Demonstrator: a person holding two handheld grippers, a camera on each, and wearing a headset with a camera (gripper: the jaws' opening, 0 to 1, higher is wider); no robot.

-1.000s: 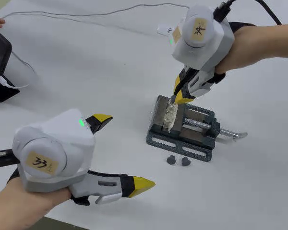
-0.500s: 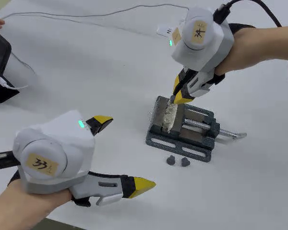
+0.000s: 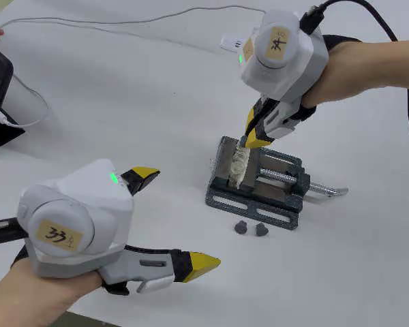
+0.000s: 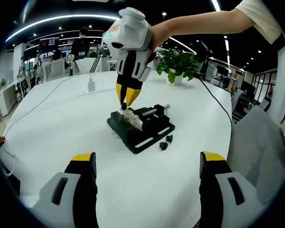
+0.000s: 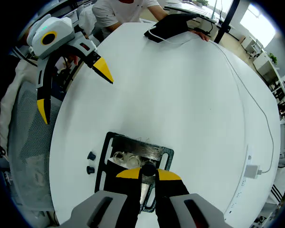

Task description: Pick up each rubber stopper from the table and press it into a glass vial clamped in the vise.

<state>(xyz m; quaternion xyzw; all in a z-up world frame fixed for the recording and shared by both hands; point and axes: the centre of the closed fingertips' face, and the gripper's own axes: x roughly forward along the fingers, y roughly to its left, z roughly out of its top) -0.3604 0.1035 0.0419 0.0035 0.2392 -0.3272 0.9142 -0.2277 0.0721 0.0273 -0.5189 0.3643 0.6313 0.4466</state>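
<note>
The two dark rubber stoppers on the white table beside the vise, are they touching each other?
Apart. In the head view, bare white table shows between one dark rubber stopper and the other stopper.

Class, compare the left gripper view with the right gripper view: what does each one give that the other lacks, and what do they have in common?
Left gripper view: the right gripper seen from outside, its tips at the vise, with a potted plant behind.
Right gripper view: a look straight down on the glass vials, a rubber stopper pinched between its jaws, the open left gripper and a dark device.
Shared: the vise, two loose stoppers beside it, the white table.
</note>
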